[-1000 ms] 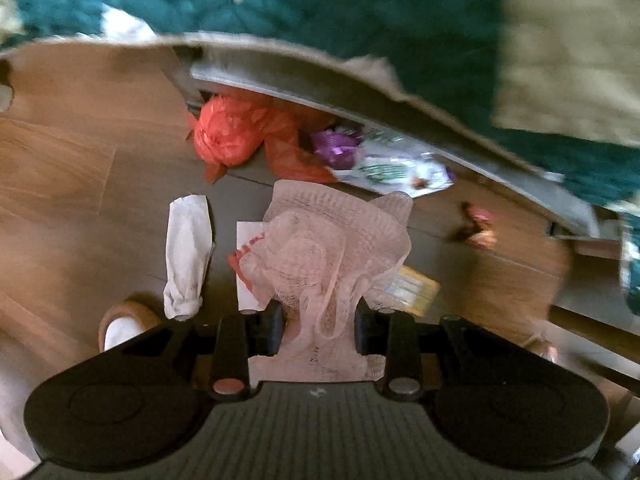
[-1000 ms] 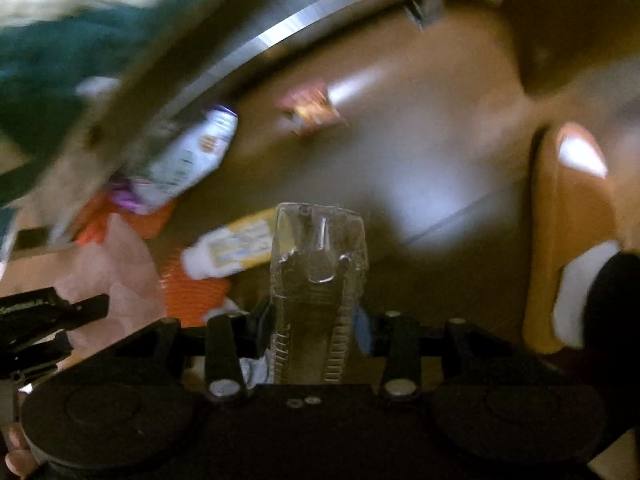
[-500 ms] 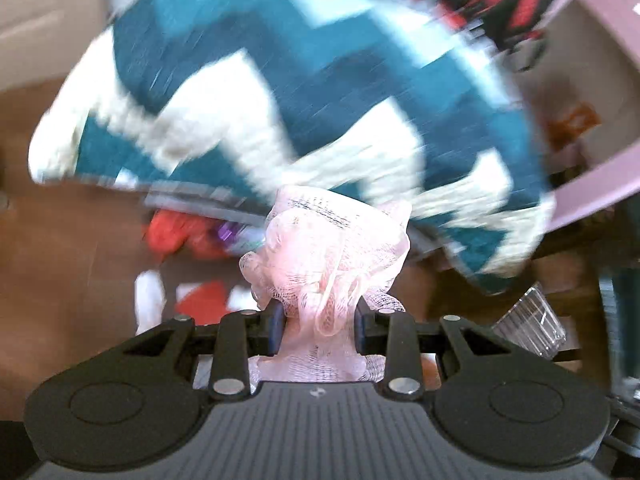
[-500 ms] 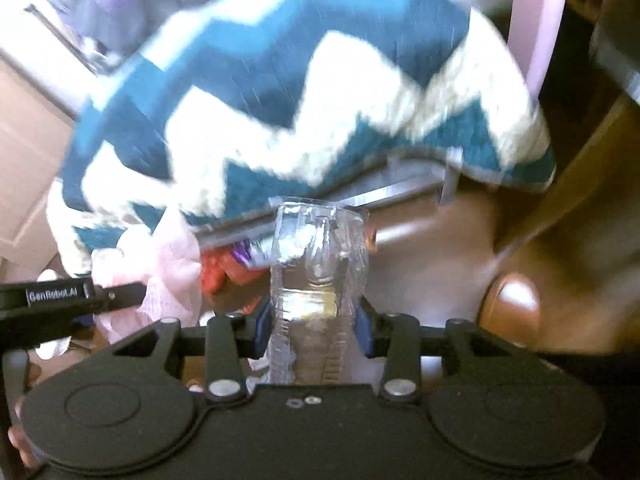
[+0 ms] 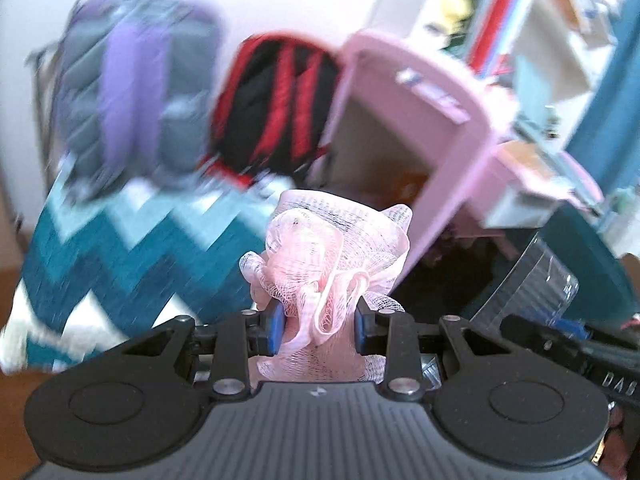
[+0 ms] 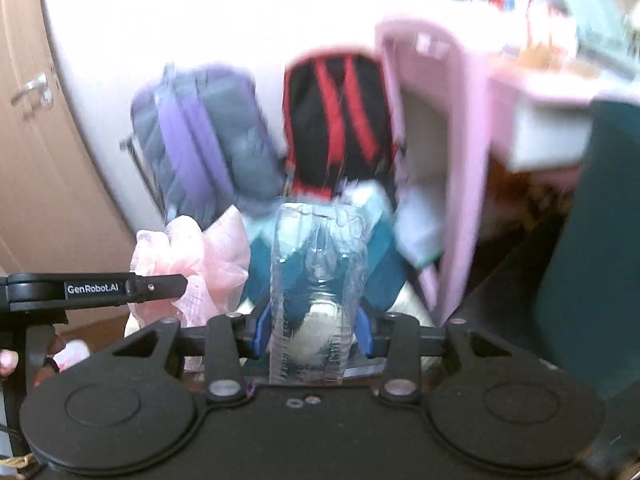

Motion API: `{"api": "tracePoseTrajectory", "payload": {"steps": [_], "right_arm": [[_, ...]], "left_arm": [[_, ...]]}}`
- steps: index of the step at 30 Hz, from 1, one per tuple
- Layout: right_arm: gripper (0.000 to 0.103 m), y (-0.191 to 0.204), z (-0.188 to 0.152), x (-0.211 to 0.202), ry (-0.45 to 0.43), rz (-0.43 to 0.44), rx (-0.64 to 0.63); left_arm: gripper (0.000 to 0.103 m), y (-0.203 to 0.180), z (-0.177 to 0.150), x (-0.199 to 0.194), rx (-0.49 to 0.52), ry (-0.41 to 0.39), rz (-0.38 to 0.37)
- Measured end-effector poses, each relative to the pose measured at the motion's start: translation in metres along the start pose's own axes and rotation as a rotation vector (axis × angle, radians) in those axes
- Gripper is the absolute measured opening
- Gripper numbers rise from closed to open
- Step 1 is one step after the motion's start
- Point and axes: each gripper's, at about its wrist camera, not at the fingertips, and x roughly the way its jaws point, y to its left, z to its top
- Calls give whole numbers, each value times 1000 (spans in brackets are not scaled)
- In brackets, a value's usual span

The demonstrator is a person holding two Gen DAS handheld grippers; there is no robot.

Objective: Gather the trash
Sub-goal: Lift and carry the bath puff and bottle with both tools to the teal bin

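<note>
Left gripper (image 5: 319, 330) clamped on pink mesh wad (image 5: 328, 256), frame centre. Right gripper (image 6: 310, 330) clamped on clear crushed plastic container (image 6: 316, 280), centre of its view; the wad also shows at its left. Behind: teal-white zigzag blanket (image 5: 120, 264), lower left. Farther: purple backpack (image 5: 136, 92), red-black backpack (image 5: 276, 108), pink cabinet (image 5: 424, 92) upper right. Blurry.

both grippers: left gripper (image 5: 319, 330) and right gripper (image 6: 312, 334) are matte black plastic with blue pads, silver screws, round discs, white "genrobot.ai" lettering on the side.
</note>
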Motion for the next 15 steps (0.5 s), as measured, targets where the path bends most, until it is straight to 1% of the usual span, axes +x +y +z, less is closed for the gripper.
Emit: {"api": "tracePoseTrajectory", "payload": {"steps": [3, 7, 9, 12, 15], "right_arm": [[41, -25, 31, -42, -94, -48, -5], [41, -59, 71, -93, -207, -132, -1], [41, -75, 85, -114, -255, -176, 6], [41, -100, 102, -134, -297, -239, 17], [41, -124, 110, -138, -305, -315, 29]], "left_arm": [[32, -47, 27, -9, 80, -51, -47], [32, -110, 60, -23, 145, -112, -136], [32, -145, 73, -26, 189, -136, -178], [32, -196, 88, -27, 249, -153, -251], [32, -244, 96, -17, 314, -157, -297]]}}
